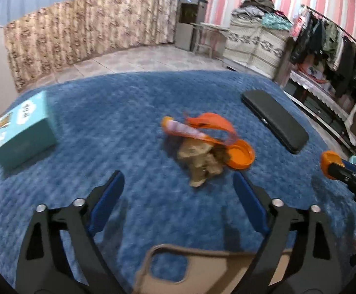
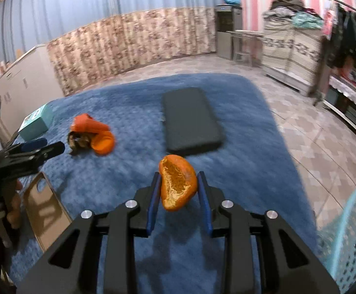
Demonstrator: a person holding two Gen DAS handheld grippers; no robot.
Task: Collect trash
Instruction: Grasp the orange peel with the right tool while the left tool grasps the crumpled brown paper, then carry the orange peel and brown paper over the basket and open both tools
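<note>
Right gripper (image 2: 179, 183), frame centre, clamps orange peel (image 2: 177, 183); left gripper (image 1: 179, 183) jaws stand apart above blue blanket (image 1: 104, 127).

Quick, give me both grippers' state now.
Left gripper: open, holding nothing.
Right gripper: closed on the orange peel.

This is looking like a lived-in room of a home, most likely a bedroom. A blue quilted blanket (image 1: 128, 127) is covering a bed. Striped wallpaper (image 1: 227, 0) and a long curtain (image 2: 128, 39) are lining the walls, and tiles (image 2: 312, 147) are covering the floor. Beyond the bed's far right corner, folded clothes (image 1: 263, 9) are lying piled on a covered cabinet (image 1: 253, 41), and garments are hanging on a rack (image 1: 329, 36).
</note>
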